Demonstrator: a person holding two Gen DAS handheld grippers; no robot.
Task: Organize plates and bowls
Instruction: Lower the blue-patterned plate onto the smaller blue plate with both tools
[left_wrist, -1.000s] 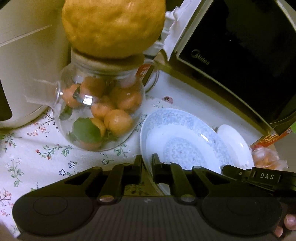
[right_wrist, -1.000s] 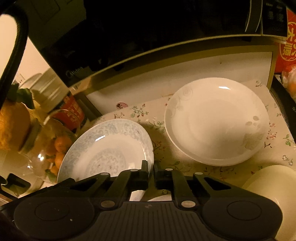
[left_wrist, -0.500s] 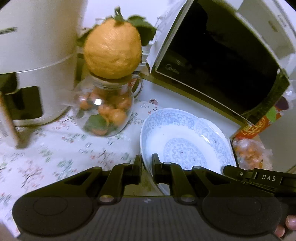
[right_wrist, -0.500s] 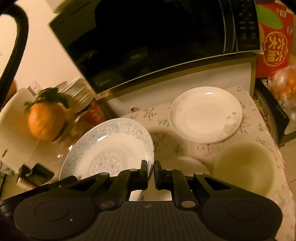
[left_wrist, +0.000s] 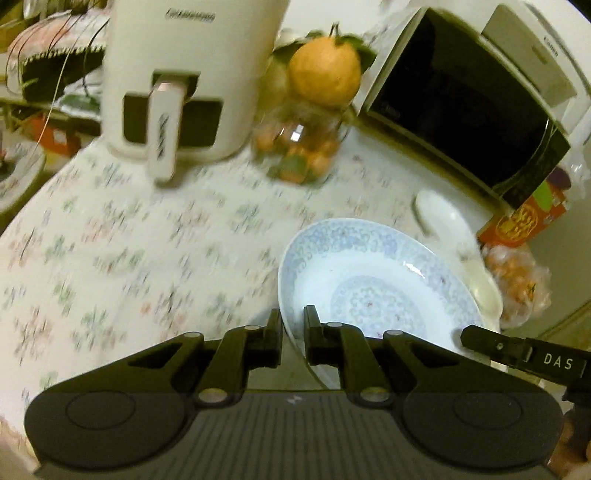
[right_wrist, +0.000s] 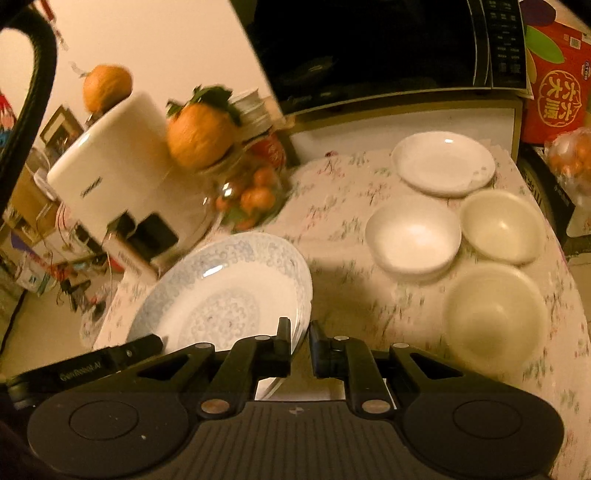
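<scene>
A blue-patterned plate (left_wrist: 373, 288) is held in the air above the flowered tablecloth by both grippers. My left gripper (left_wrist: 292, 328) is shut on its left rim. My right gripper (right_wrist: 300, 341) is shut on its right rim; the plate also shows in the right wrist view (right_wrist: 225, 291). On the table at the right lie a plain white plate (right_wrist: 443, 162), a white bowl (right_wrist: 413, 236) and two cream bowls (right_wrist: 502, 225) (right_wrist: 495, 314). The white plate (left_wrist: 439, 214) shows edge-on behind the held plate in the left wrist view.
A white air fryer (left_wrist: 181, 77) stands at the back left. A glass jar of small oranges (left_wrist: 299, 147) with a large citrus fruit (left_wrist: 325, 74) on top stands beside it. A black microwave (left_wrist: 465, 107) is at the back right, with a red box (right_wrist: 557, 88) and bagged oranges (left_wrist: 517, 280) at the right.
Both grippers have lifted the blue-patterned plate up and back from the jar and microwave. The view now takes in the air fryer and all the bowls.
</scene>
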